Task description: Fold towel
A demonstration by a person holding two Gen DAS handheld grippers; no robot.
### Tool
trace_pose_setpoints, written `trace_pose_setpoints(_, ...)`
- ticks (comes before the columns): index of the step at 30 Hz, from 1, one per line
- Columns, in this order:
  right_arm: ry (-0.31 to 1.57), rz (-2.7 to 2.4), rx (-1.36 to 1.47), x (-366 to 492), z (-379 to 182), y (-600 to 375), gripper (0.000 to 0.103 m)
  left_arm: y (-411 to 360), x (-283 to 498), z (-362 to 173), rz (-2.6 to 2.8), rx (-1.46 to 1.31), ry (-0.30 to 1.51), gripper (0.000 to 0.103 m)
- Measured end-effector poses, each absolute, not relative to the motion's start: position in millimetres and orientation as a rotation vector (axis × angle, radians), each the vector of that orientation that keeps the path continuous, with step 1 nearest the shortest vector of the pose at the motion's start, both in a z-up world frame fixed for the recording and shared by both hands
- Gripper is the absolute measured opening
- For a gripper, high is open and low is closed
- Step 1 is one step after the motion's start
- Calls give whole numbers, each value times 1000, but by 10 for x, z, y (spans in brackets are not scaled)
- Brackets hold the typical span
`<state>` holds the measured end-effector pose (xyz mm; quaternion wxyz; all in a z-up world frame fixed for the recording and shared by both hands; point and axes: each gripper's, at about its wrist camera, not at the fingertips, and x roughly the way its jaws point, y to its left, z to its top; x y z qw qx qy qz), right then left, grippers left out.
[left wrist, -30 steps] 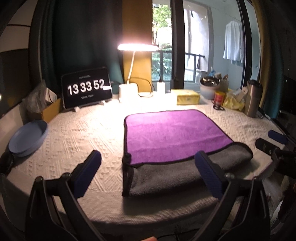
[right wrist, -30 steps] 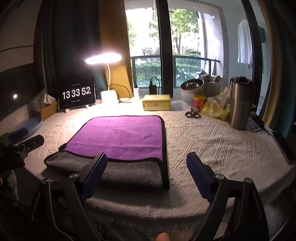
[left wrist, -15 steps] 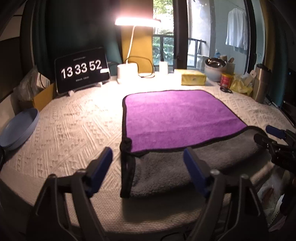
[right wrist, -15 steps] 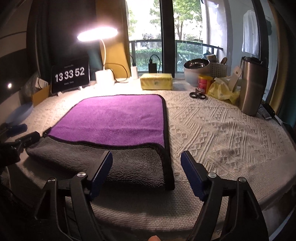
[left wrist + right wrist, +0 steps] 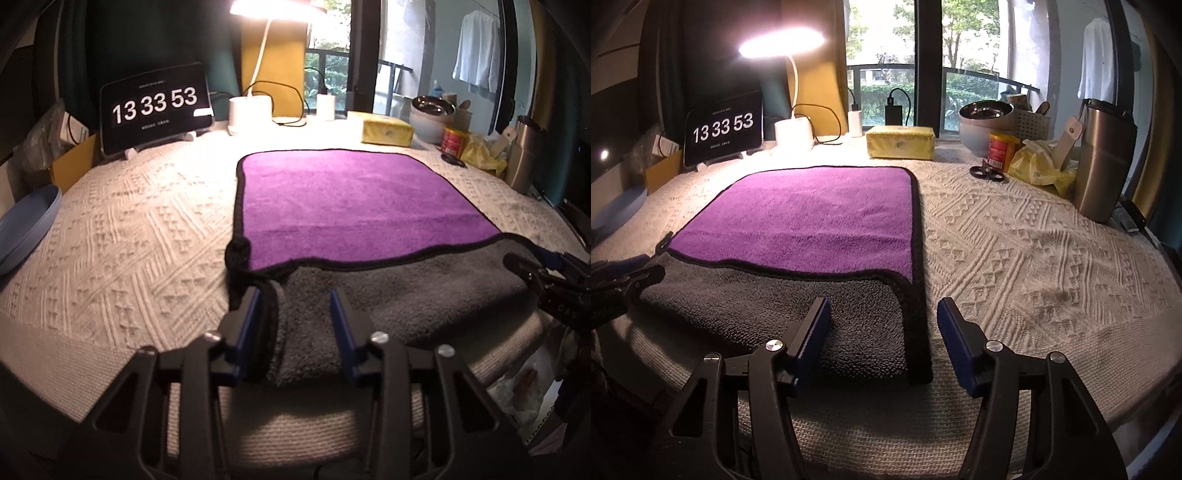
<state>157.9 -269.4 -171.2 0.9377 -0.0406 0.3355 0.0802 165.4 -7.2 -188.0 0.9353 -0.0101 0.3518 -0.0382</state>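
A purple towel [image 5: 351, 199] with a grey underside and black trim lies on the white woven tablecloth [image 5: 140, 229]; its near edge is folded back, showing grey. My left gripper [image 5: 295, 321] is half closed around the towel's near left corner, and the grey fold bulges between its fingers. My right gripper [image 5: 882, 332] is open and straddles the towel's [image 5: 812, 210] near right corner, with the black trim between its fingers. Each gripper shows at the edge of the other's view.
A tablet clock [image 5: 155, 107], lamp base [image 5: 249, 114], yellow pack [image 5: 386, 129], steel bowl [image 5: 986, 110], red can [image 5: 1001, 151], scissors [image 5: 988, 173] and steel tumbler [image 5: 1104, 158] line the back and right. A blue plate [image 5: 26, 225] sits at the left edge.
Both grippers moved forward and down onto the towel's near corners. Both have narrowed, the left one much more, now squeezing in on the grey fold.
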Motion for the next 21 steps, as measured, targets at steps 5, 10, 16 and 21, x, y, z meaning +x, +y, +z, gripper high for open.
trace_pose_setpoints(5,668,164,-109,1553,-1712,-2638,48,-42,1650,-1873,-90,-37,720,24)
trace_pose_setpoints(10,634,148,-164,1515,-1701,-2548,28,-46,1641,-1867,-112,-46,718,15)
trace_pose_setpoints(16,592,158,-165,1462,-1656,-2580,6,-24,1633,-1822,-141,-73,715,12)
trace_pose_setpoints(21,567,163,-161,1451,-1561,-2596,6,2,1607,-1728,-162,-96,694,12)
